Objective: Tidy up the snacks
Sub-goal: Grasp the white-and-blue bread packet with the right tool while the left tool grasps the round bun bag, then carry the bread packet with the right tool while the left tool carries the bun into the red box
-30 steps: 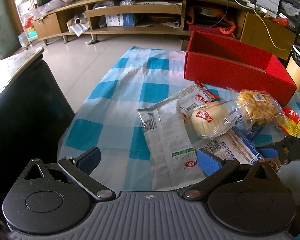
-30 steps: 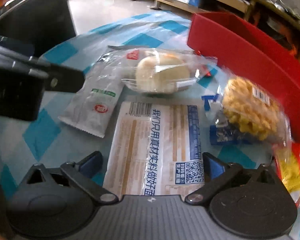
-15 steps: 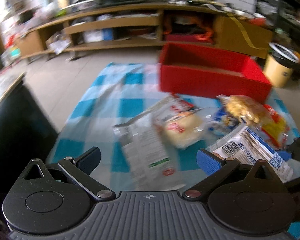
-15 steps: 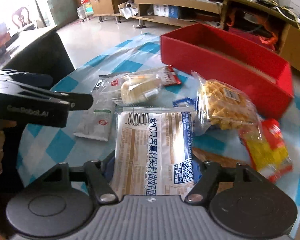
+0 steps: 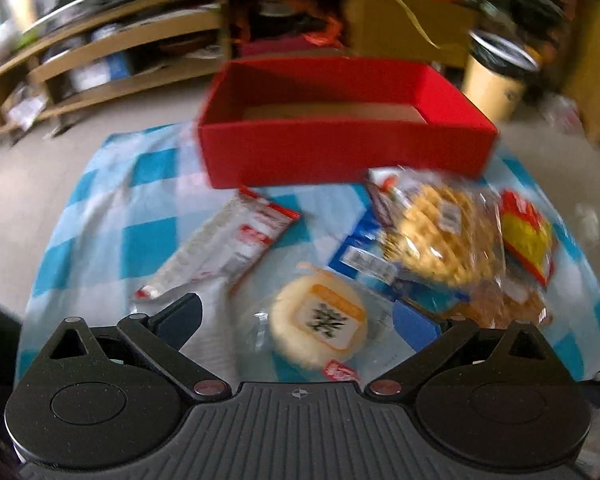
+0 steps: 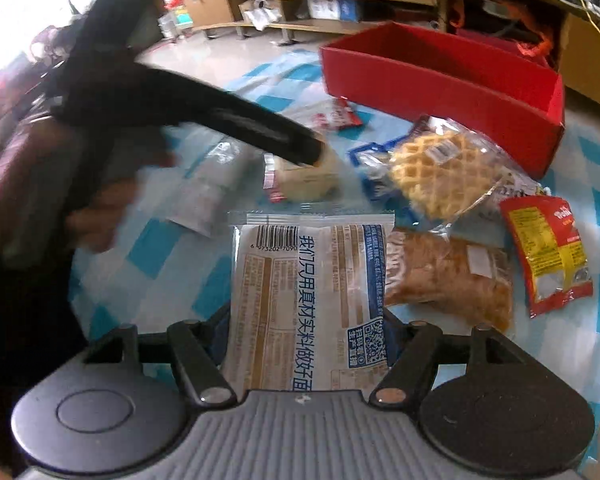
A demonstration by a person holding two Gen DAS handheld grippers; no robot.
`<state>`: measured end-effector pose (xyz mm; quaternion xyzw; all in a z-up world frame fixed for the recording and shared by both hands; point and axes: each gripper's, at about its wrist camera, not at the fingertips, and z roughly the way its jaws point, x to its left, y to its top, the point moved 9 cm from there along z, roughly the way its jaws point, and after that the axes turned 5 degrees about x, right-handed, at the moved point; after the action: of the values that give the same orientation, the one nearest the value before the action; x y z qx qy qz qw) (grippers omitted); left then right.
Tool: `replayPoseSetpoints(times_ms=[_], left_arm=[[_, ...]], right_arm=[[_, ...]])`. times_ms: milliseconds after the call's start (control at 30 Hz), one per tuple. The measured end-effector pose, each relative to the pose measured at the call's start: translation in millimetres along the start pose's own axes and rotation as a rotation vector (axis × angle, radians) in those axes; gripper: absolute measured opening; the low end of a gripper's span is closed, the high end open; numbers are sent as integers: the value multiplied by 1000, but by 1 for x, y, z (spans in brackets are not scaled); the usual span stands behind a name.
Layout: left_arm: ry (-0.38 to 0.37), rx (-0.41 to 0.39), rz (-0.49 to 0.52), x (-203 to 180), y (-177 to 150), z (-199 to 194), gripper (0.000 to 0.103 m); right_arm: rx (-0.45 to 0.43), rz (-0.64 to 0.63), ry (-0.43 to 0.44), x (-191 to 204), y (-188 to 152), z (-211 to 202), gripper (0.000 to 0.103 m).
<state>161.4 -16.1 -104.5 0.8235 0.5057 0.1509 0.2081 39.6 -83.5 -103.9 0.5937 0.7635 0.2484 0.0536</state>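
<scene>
My right gripper (image 6: 306,330) is shut on a white and blue snack packet (image 6: 308,296) and holds it above the table. My left gripper (image 5: 300,320) is open, its fingers either side of a wrapped round bun (image 5: 320,320) on the cloth. In the right wrist view the left gripper (image 6: 300,148) hovers over that bun (image 6: 308,180). An empty red box (image 5: 340,152) stands behind the snacks, also in the right wrist view (image 6: 440,84). A waffle pack (image 6: 444,168), a brown pastry pack (image 6: 448,276) and a red-yellow packet (image 6: 548,248) lie nearby.
A blue and white checked cloth (image 5: 140,208) covers the table. A long white packet (image 5: 220,256) lies left of the bun. Wooden shelves (image 5: 120,56) and a yellow bin (image 5: 496,76) stand on the floor behind. A dark chair (image 6: 28,240) is at the left.
My right gripper closed on the white and blue packet and lifted it. My left gripper moved right and forward over the round bun, still open.
</scene>
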Motion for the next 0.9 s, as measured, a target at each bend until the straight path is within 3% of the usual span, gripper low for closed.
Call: replayPoseSetpoints(times_ms=[233, 400, 533, 667, 800, 900], left_arm=[[-3, 36, 222, -23, -2, 17, 101], [47, 86, 286, -30, -11, 36, 99], [94, 90, 226, -23, -12, 38, 86], [72, 84, 116, -13, -17, 19, 75], [36, 114, -16, -4, -33, 3, 72], [60, 117, -62, -4, -46, -11, 70]], right_arm=[[4, 9, 23, 3, -13, -13, 65], [-5, 90, 17, -16, -16, -21, 65], [-21, 104, -6, -23, -11, -25, 65], [-52, 103, -32, -28, -7, -34, 65], [-65, 110, -73, -35, -3, -36, 65], [-72, 106, -97, -37, 1, -40, 65]])
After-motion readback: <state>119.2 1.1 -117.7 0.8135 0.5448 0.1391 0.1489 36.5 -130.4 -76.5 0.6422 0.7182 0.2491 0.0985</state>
